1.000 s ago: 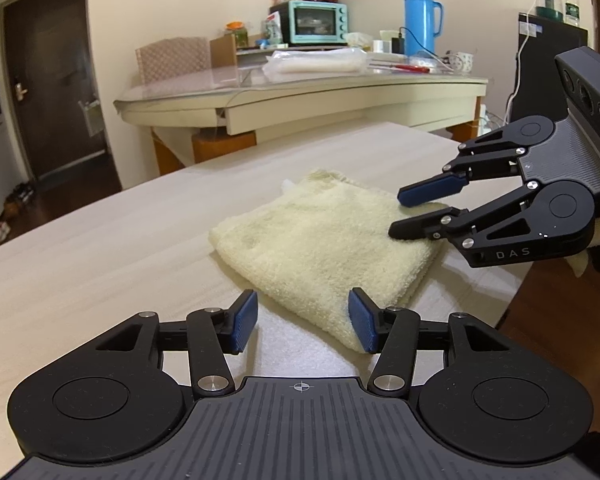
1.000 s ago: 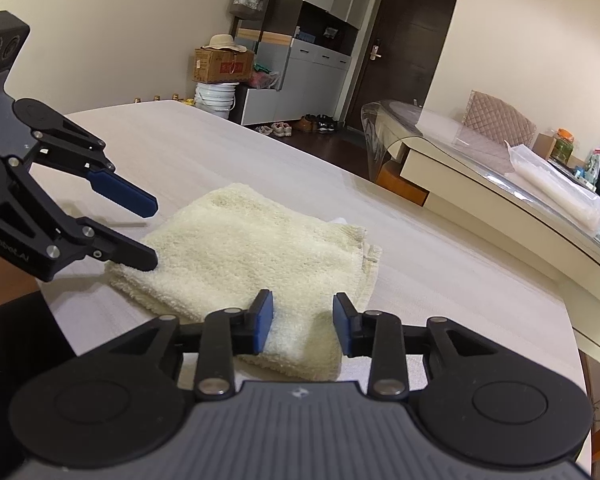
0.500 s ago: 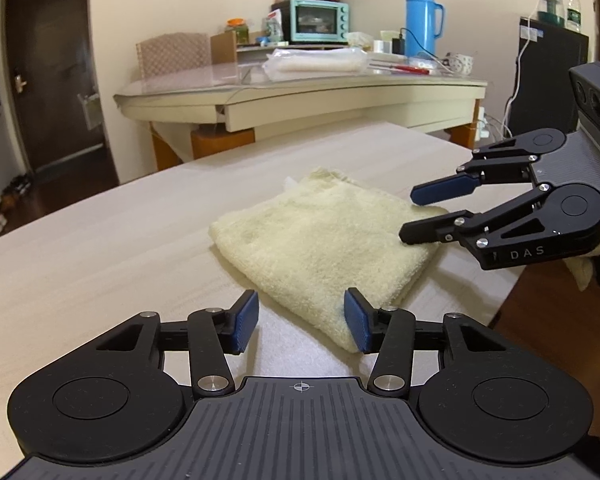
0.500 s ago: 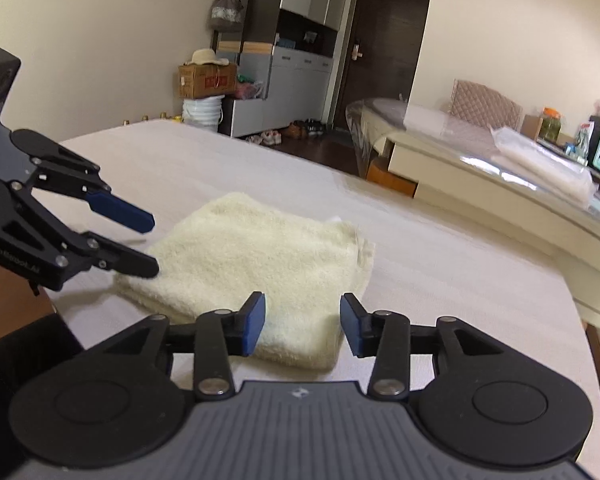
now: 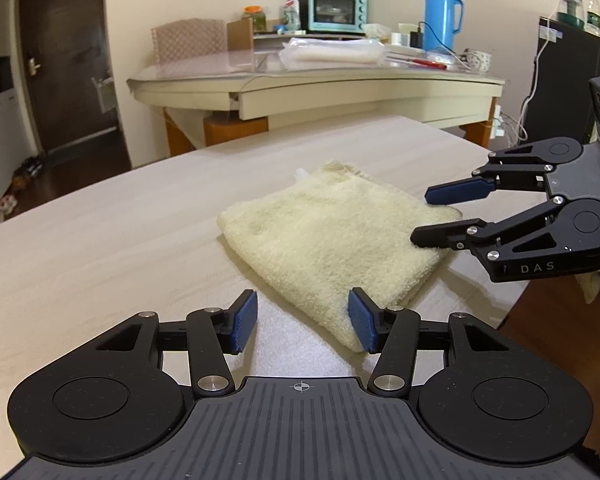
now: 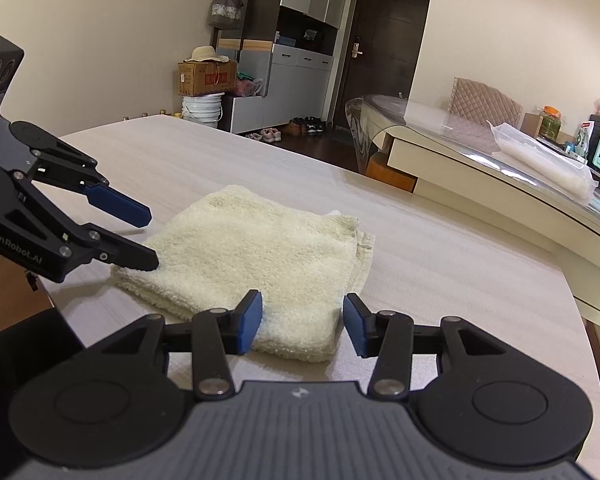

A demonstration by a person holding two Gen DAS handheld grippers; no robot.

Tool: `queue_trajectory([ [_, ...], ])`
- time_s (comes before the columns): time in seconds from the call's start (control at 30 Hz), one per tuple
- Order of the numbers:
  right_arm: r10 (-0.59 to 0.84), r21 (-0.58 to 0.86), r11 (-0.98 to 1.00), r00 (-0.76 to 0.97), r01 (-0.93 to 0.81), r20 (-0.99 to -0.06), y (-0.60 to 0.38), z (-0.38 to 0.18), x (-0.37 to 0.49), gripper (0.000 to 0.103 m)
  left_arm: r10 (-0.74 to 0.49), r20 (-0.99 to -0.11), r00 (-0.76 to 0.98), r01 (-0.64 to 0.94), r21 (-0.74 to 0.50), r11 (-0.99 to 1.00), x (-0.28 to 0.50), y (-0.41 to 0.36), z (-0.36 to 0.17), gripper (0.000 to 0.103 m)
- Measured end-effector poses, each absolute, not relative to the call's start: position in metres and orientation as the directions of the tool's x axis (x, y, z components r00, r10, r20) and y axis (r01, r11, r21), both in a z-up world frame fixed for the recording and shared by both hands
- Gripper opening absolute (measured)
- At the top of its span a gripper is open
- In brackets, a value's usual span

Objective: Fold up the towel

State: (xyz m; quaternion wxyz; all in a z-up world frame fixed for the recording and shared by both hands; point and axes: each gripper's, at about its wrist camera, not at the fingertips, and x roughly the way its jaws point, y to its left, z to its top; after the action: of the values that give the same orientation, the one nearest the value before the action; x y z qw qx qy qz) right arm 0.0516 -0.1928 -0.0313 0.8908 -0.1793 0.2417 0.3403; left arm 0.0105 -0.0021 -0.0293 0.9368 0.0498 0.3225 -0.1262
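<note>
The cream towel point(image 5: 332, 240) lies folded on the worktop point(image 5: 100, 248), near its right edge. Left claw point(image 5: 303, 322) and right claw point(image 6: 302, 322) both hang partly open, jaws widening and empty. Best close each claw on a near corner together

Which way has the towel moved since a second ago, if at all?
No. The towel lies where it did, its near corner just as close to the table's rounded edge.

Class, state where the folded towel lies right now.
In both wrist views the towel lies folded on the pale table, near its rounded edge, just ahead of the left gripper and right gripper.
</note>
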Motion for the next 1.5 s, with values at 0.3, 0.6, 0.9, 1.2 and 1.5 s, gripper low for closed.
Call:
queue_trajectory([
  [0.3, 0.507, -0.163, 0.709, 0.657, -0.686, -0.558, -0.189, -0.029, 0.051, 0.049, -0.198, -0.614, 0.764, 0.257, 0.008, 0.966, 0.009, -0.002, -0.03, 0.056],
  [0.6, 0.537, -0.032, 0.759, 0.652, -0.65, -0.535, -0.205, -0.012, 0.076, 0.049, -0.204, -0.58, 0.788, 0.229, -0.031, 0.973, 0.024, 0.017, -0.013, 0.056],
  [0.9, 0.547, 0.031, 0.767, 0.628, -0.641, -0.554, -0.194, -0.012, 0.129, 0.047, -0.162, -0.599, 0.784, 0.25, 0.067, 0.966, 0.074, 0.017, -0.011, 0.054],
  [1.2, 0.594, 0.079, 0.72, 0.553, -0.69, -0.584, -0.177, -0.02, 0.164, 0.032, -0.167, -0.596, 0.785, 0.252, 0.062, 0.966, 0.081, 0.016, -0.018, 0.055],
  [1.5, 0.582, -0.034, 0.707, 0.609, -0.706, -0.539, -0.167, -0.017, 0.15, 0.01, -0.149, -0.589, 0.794, 0.207, 0.032, 0.978, 0.075, 0.033, -0.021, 0.057],
])
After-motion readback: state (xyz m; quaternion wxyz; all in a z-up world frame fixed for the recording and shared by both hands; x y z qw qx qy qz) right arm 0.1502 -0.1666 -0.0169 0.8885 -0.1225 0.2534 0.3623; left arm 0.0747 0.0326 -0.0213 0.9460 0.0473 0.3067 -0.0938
